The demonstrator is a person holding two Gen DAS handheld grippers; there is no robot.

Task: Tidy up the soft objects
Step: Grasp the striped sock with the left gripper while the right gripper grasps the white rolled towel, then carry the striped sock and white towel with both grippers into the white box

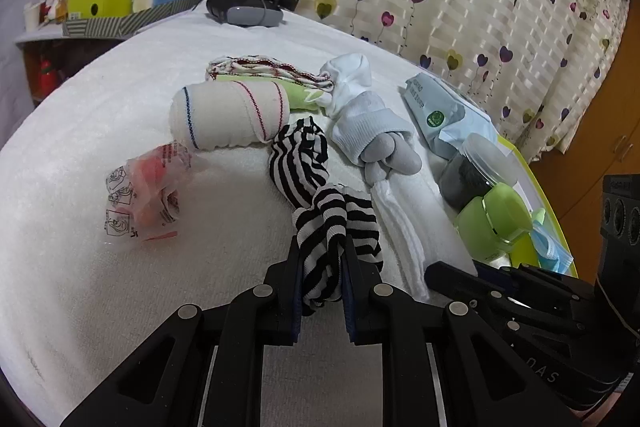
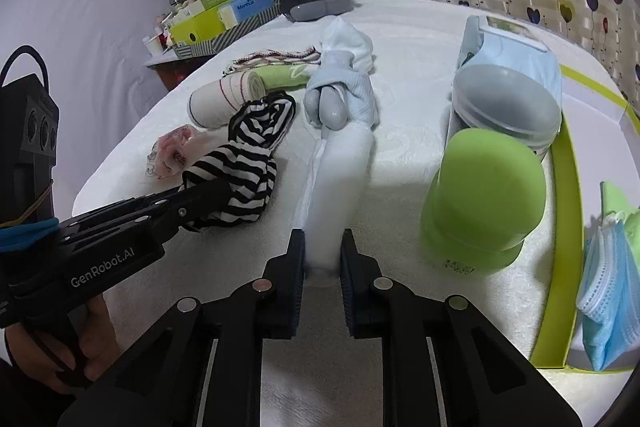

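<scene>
Pinching the black-and-white striped sock (image 1: 320,227), the left hand-held gripper (image 1: 322,259) holds it just above the white-covered desk (image 1: 120,307); the right hand-held gripper (image 2: 322,251) clamps the white sock (image 2: 340,179) lying alongside.

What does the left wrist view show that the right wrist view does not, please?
Only the left wrist view shows the left hand-held gripper from behind, shut on the striped sock. Only the right wrist view shows the right hand-held gripper shut on the white sock, and the person's hand. Both show the bandage roll, green jar and blue face masks.
</scene>
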